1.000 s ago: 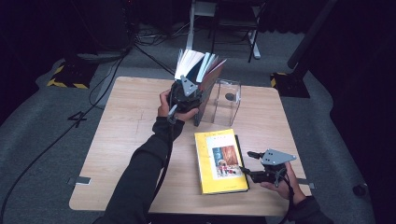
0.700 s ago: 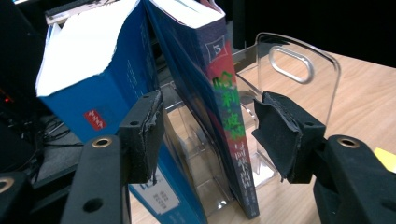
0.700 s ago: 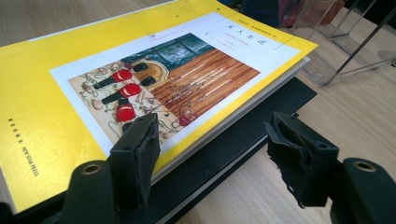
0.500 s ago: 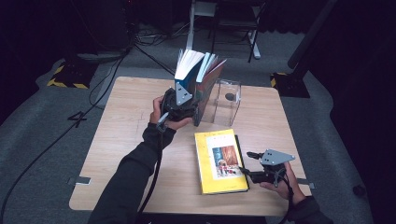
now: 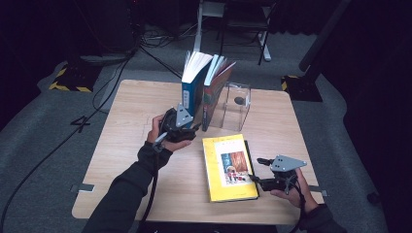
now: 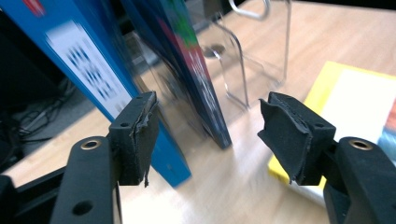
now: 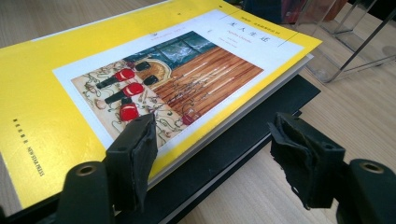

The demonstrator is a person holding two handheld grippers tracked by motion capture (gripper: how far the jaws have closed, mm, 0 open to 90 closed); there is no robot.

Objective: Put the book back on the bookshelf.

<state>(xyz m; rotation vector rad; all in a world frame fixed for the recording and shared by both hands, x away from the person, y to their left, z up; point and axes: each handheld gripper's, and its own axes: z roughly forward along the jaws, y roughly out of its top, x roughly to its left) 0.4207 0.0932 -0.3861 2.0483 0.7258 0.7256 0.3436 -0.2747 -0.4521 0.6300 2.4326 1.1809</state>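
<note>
Upright blue book [image 5: 193, 90], flat yellow book [image 5: 229, 167]

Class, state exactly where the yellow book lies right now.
In the high view the yellow book lies flat on the table's near right part, just left of the right gripper, in front of the clear stand.

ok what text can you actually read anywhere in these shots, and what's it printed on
"NEW STAR PRESS": along the edge of the yellow book cover, in the right gripper view.
A row of characters beside it: too small to read.
Title lines at the top of the cover's white panel: too blurred to read.
White label on the blue book, left gripper view: blurred dark marks, unreadable.
Floor marking left of the table, high view: looks like "4".
</note>
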